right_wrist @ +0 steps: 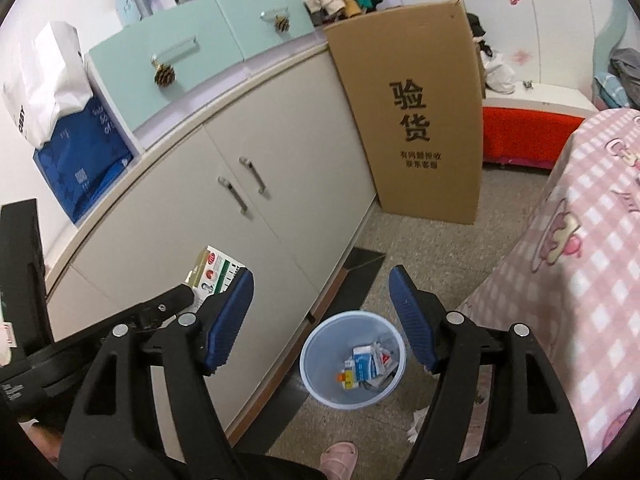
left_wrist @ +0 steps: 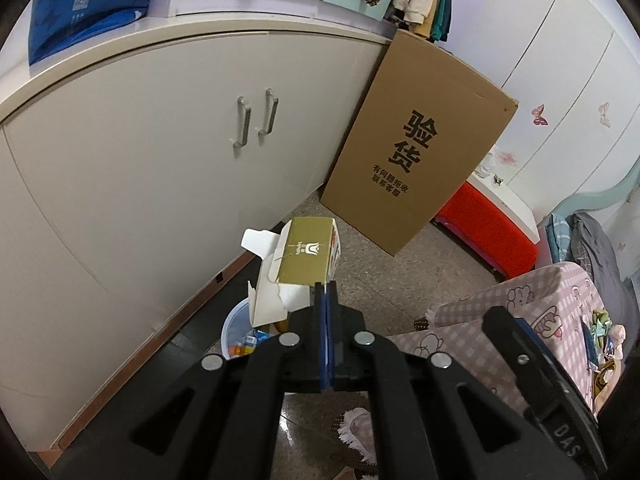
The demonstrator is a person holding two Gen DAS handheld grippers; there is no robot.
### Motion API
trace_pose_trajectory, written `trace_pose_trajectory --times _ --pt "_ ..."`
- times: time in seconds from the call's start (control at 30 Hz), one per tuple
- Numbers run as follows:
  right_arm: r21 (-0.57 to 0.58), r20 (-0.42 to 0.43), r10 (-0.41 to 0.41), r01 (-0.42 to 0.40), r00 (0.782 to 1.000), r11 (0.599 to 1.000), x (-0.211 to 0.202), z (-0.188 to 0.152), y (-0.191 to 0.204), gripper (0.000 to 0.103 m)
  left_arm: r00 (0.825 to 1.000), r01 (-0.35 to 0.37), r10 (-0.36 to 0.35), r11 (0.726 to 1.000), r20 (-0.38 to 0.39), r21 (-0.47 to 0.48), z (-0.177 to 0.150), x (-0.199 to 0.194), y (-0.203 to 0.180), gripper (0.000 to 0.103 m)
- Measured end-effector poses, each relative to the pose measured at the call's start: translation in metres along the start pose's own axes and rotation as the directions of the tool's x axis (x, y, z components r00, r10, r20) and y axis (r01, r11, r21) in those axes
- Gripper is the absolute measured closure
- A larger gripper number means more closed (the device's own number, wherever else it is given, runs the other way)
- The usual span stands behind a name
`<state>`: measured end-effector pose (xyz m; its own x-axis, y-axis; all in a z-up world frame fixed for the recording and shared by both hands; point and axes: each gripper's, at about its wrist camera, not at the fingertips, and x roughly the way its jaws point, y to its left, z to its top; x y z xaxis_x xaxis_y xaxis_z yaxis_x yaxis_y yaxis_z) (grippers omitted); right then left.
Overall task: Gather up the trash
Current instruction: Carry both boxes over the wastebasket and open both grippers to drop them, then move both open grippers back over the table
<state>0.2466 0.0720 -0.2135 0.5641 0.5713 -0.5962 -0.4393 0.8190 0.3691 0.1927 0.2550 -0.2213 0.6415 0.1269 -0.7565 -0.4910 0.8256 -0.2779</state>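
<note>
My left gripper [left_wrist: 326,290] is shut on a torn gold and white carton [left_wrist: 300,256] and holds it in the air above a pale blue waste bin [left_wrist: 234,322] on the floor. The carton also shows in the right wrist view [right_wrist: 214,274], behind the left finger. My right gripper [right_wrist: 322,300] is open and empty, above and a little back from the bin [right_wrist: 320,376]. The bin holds several small packets and wrappers [right_wrist: 366,366]. A crumpled white scrap [right_wrist: 416,424] lies on the floor to the right of the bin.
A white cabinet [right_wrist: 240,216] runs along the left. A tall cardboard box [right_wrist: 424,120] leans on its far end. A table with a pink checked cloth [right_wrist: 580,280] stands at the right. A red box [right_wrist: 524,136] sits beyond it. A pink slipper [right_wrist: 340,456] is near the bottom edge.
</note>
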Motion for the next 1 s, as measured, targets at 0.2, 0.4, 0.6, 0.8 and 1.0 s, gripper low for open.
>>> trace_pose_trajectory --times 0.2,0.4,0.6,0.8,1.0 --pt "0.023 0.039 -0.004 0.003 0.999 1.000 -0.006 0.005 -0.011 0.032 1.000 0.003 -0.003 1.000 -0.003 0.011 0.006 0.011 -0.011 0.102" --pt "0.051 0.031 -0.020 0.019 0.999 0.999 -0.002 0.005 -0.025 0.031 1.000 -0.009 0.009 1.000 -0.020 0.015 0.011 0.027 -0.018 0.091" --pt "0.068 0.021 -0.035 0.033 0.999 0.997 -0.008 0.002 -0.034 0.031 0.997 -0.061 0.061 0.998 -0.050 -0.008 0.008 0.029 -0.013 0.042" --pt "0.079 0.034 -0.032 0.029 0.999 0.996 -0.026 0.002 -0.035 0.031 0.998 -0.044 0.043 0.999 -0.044 -0.010 0.004 0.011 -0.015 0.041" --pt "0.089 0.068 -0.042 0.036 0.997 0.995 -0.061 0.001 -0.039 0.030 1.000 -0.010 0.010 1.000 -0.028 0.007 -0.006 -0.017 -0.029 0.040"
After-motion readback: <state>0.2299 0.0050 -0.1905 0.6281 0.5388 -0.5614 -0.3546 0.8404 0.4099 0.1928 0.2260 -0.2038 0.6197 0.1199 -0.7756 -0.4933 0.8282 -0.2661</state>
